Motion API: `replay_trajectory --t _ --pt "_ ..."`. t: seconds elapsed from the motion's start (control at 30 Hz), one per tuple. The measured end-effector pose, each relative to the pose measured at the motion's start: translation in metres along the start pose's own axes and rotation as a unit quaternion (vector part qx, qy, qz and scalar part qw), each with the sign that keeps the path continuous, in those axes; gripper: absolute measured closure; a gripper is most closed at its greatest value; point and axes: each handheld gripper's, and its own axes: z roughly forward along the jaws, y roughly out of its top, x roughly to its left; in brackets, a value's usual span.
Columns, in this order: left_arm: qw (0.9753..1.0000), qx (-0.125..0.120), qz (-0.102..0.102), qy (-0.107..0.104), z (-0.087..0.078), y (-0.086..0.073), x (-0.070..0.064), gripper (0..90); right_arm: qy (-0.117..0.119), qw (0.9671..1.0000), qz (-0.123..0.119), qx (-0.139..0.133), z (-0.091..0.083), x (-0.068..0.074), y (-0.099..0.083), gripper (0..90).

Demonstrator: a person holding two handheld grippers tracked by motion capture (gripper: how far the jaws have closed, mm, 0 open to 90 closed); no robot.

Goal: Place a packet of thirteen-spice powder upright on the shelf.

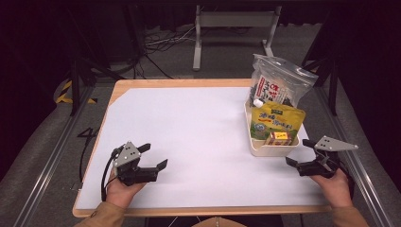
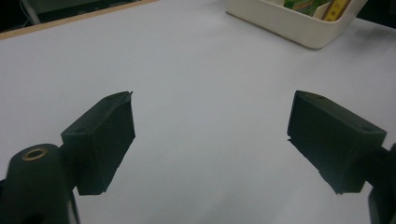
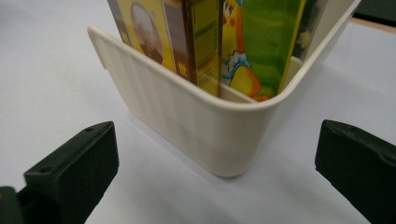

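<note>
Cream bin of snack packets stands just ahead of the right tongs, jaws spread toward its near corner, while the left tongs gape well apart over bare counter.

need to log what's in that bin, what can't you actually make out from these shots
- Print on the clear bag and yellow-green pouch: too small in the high view.
- Small orange box: label too small there; in the right gripper view the packets are cut off by the top edge.
- Floor of the cream bin: hidden by its wall and contents.
- Bin in the left gripper view: cut by the top edge.
</note>
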Motion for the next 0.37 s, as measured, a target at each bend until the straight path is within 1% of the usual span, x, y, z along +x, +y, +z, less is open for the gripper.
replay_trajectory --t 0.07,0.17,0.27,0.37 --pt "1.0 0.0 -0.005 -0.003 0.0007 -0.0007 0.0008 15.3 0.002 1.0 0.002 0.005 0.0028 0.0005 -0.0022 0.0" --pt "1.0 0.003 -0.004 -0.003 0.0023 -0.0014 0.0009 15.2 0.0 1.0 0.001 0.01 0.0056 0.0009 -0.0049 0.0" --pt "1.0 0.003 -0.005 -0.003 0.0032 -0.0018 0.0006 15.1 0.003 0.9999 0.004 0.009 0.0071 0.0007 -0.0066 0.0" --pt "1.0 0.004 -0.005 -0.002 0.0031 -0.0021 0.0014 15.0 0.001 1.0 0.002 0.006 0.0071 0.0013 -0.0067 0.0"
